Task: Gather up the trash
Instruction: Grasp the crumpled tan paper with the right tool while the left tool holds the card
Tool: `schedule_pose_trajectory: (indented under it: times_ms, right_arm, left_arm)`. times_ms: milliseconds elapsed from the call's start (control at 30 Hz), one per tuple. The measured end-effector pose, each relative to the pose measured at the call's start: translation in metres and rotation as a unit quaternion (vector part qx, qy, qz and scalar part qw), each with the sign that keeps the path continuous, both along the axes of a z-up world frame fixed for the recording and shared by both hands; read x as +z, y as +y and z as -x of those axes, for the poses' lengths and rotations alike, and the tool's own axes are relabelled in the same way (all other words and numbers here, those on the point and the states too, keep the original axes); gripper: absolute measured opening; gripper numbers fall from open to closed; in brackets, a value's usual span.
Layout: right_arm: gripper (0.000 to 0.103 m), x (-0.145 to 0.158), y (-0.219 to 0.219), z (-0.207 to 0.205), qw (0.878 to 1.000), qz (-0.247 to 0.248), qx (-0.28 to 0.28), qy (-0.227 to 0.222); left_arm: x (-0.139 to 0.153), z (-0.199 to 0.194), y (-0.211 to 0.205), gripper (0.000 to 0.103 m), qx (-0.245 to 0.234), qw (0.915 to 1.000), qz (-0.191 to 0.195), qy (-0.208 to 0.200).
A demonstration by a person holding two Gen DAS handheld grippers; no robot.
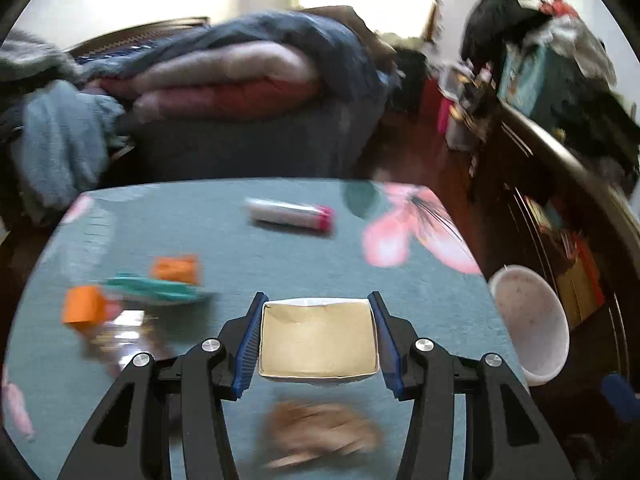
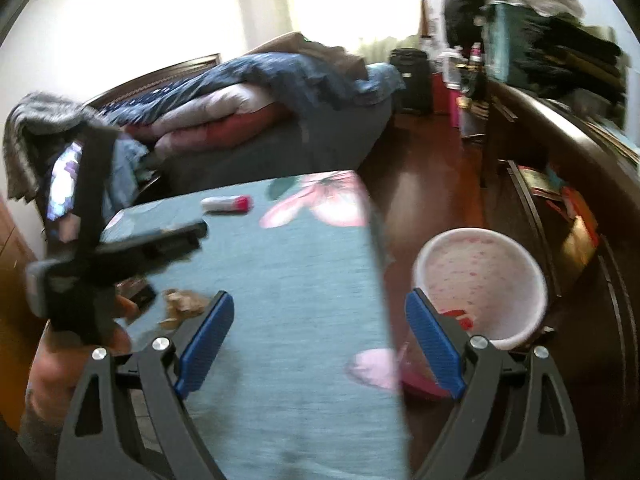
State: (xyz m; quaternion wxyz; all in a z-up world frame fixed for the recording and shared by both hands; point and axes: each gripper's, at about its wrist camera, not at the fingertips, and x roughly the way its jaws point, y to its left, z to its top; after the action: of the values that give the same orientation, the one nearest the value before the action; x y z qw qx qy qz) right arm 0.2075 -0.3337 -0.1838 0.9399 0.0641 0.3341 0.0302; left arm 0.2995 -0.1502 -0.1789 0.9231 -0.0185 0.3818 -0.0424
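My left gripper (image 1: 318, 300) is shut on an open cardboard box (image 1: 318, 340), held above the teal table (image 1: 280, 256). A crumpled brown paper (image 1: 320, 432) lies below it and also shows in the right wrist view (image 2: 182, 306). A white tube with a pink cap (image 1: 290, 214) lies at the far side, and also shows in the right wrist view (image 2: 226, 203). Orange pieces (image 1: 84, 308) and a teal wrapper (image 1: 160, 290) lie at the left. My right gripper (image 2: 320, 308) is open and empty over the table's right edge. The white bin (image 2: 480, 284) stands on the floor to the right.
The bin also shows at the right in the left wrist view (image 1: 532, 324). A bed with piled blankets (image 1: 224, 76) lies behind the table. A dark dresser (image 2: 560, 168) runs along the right. The left gripper's body (image 2: 92, 248) shows at the left of the right wrist view.
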Motion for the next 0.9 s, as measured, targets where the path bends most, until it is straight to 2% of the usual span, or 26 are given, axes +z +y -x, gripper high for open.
schedule_pose_trajectory:
  times_ms: [200, 367, 533, 567, 600, 633, 667, 700, 733, 800, 900]
  right_arm:
    - [0.092, -0.019, 0.069, -0.022, 0.998, -0.013, 0.06, 0.028]
    - [0.092, -0.042, 0.11, -0.049, 0.996, 0.007, 0.07, 0.063]
    - [0.091, -0.053, 0.131, -0.069, 0.995, 0.012, 0.066, 0.075]
    - [0.087, -0.054, 0.134, -0.072, 0.995, 0.013, 0.065, 0.077]
    - [0.077, -0.056, 0.137, -0.076, 0.995, 0.014, 0.064, 0.08]
    - [0.073, -0.058, 0.14, -0.078, 0.994, 0.017, 0.064, 0.084]
    - [0.062, -0.06, 0.142, -0.08, 0.993, 0.02, 0.066, 0.091]
    - [0.045, -0.063, 0.145, -0.082, 0.993, 0.023, 0.07, 0.098]
    - [0.039, -0.066, 0.147, -0.083, 0.992, 0.026, 0.071, 0.103]
    - [0.032, -0.064, 0.148, -0.077, 0.992, 0.037, 0.071, 0.094]
    - [0.031, -0.06, 0.147, -0.07, 0.992, 0.029, 0.078, 0.09]
  left_arm:
    - [0.013, 0.025, 0.076, 0.051, 0.044, 0.9989, 0.002, -0.015]
    - [0.015, 0.043, 0.123, 0.051, 0.078, 0.9966, -0.001, -0.027]
    - [0.016, 0.056, 0.162, 0.051, 0.101, 0.994, 0.003, -0.041]
    - [0.016, 0.058, 0.17, 0.051, 0.104, 0.9936, 0.006, -0.042]
    - [0.016, 0.058, 0.175, 0.051, 0.106, 0.9934, 0.008, -0.042]
    - [0.016, 0.058, 0.178, 0.051, 0.107, 0.9933, 0.01, -0.042]
    - [0.016, 0.059, 0.183, 0.051, 0.11, 0.9929, 0.012, -0.043]
    - [0.016, 0.06, 0.187, 0.051, 0.113, 0.9926, 0.014, -0.043]
    - [0.017, 0.061, 0.19, 0.051, 0.114, 0.9925, 0.014, -0.043]
    - [0.019, 0.065, 0.194, 0.051, 0.116, 0.9922, 0.014, -0.044]
    - [0.022, 0.071, 0.194, 0.051, 0.113, 0.9924, 0.014, -0.047]
